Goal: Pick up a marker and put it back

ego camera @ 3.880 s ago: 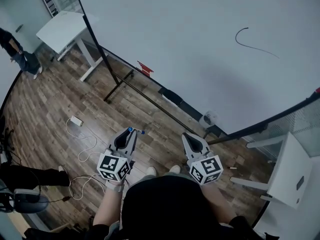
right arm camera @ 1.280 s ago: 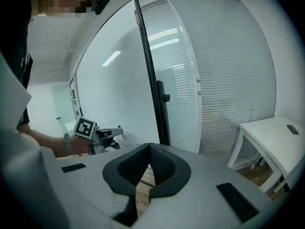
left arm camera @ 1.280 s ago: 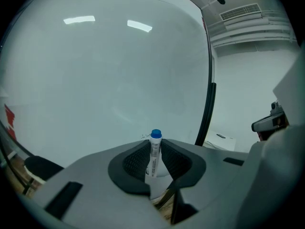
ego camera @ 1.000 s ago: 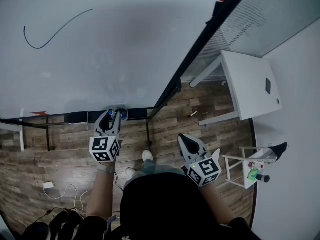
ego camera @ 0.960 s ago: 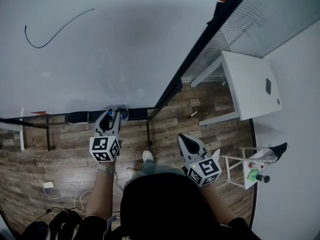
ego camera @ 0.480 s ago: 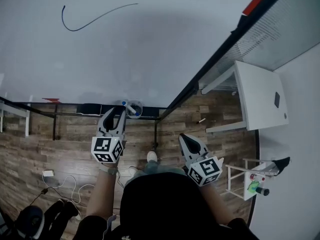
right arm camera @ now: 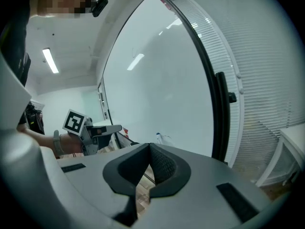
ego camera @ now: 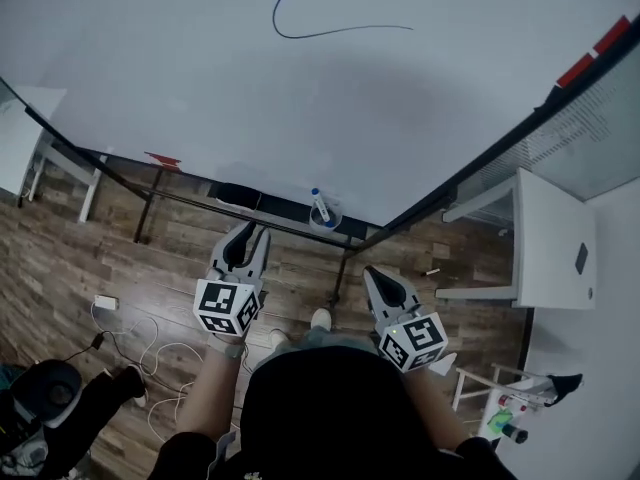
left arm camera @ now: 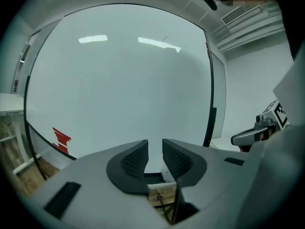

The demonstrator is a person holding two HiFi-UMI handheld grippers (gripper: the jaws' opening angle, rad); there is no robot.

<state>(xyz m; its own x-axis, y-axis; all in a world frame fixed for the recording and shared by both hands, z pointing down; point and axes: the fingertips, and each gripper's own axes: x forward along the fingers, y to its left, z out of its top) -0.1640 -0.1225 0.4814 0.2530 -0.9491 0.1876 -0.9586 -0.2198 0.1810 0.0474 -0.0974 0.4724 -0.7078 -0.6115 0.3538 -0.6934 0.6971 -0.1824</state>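
A white marker with a blue cap (ego camera: 319, 207) stands tilted in a small round holder (ego camera: 325, 217) on the whiteboard's bottom rail; it also shows as a small white shape, the marker (right arm camera: 159, 137), in the right gripper view. My left gripper (ego camera: 247, 238) hangs below and left of the holder, well apart from it. Its jaws, seen as the left gripper (left arm camera: 155, 149) against the bare board, are closing with a gap and nothing between them. My right gripper (ego camera: 379, 277) is lower right, and the right gripper (right arm camera: 148, 150) has its pads together, empty.
The whiteboard (ego camera: 200, 78) carries a blue drawn line (ego camera: 330, 33). A black eraser (ego camera: 238, 196) and a red item (ego camera: 163, 160) sit on its rail. A white table (ego camera: 550, 238) stands right. Cables (ego camera: 130, 338) lie on the wooden floor at left.
The left gripper has let go of the marker in the holder, drawn back down and left, and its jaws have narrowed. The head view has swung, shifting the board's line rightward.
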